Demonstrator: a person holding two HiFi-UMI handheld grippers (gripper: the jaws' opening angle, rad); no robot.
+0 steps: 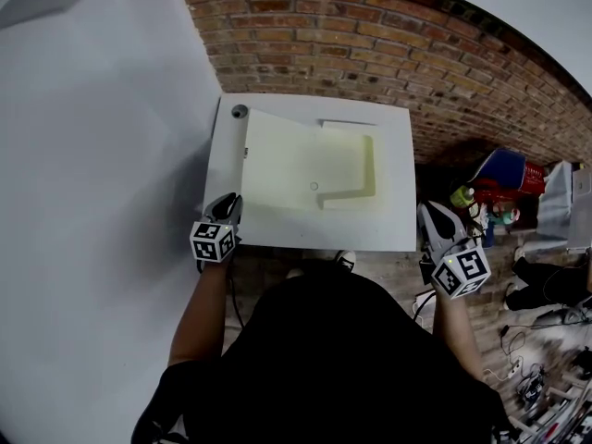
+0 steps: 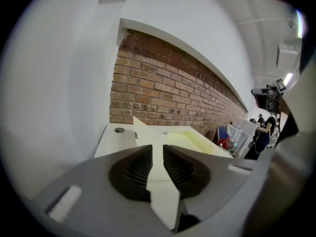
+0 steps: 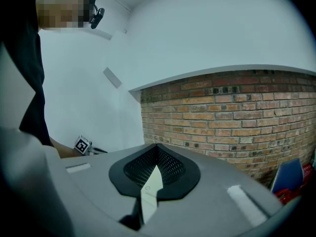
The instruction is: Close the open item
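Left claw (image 1: 226, 207), nearest to me at the near left corner of the white square counter (image 1: 398, 222): jaws a narrow slit apart, with pale surface showing through the gap. I cannot tell whether the pads touch anything. Its marker cube (image 1: 213, 241) faces up. Right claw (image 1: 435, 216): jaws together at the tips and nothing between them, held off the counter's near right corner, apart from it. The flat pale cream lid panel (image 1: 296, 169) lies over the left and middle of the counter top. In the left gripper view its far left corner stands up off the surface, so the lid is tilted and not flush. A small round grey fitting (image 1: 240, 111) sits at the counter's far left corner, just beside that raised corner. Behind is a red brick wall (image 1: 370, 44). A red-and-blue object (image 1: 507, 176) sits on the floor to the right.
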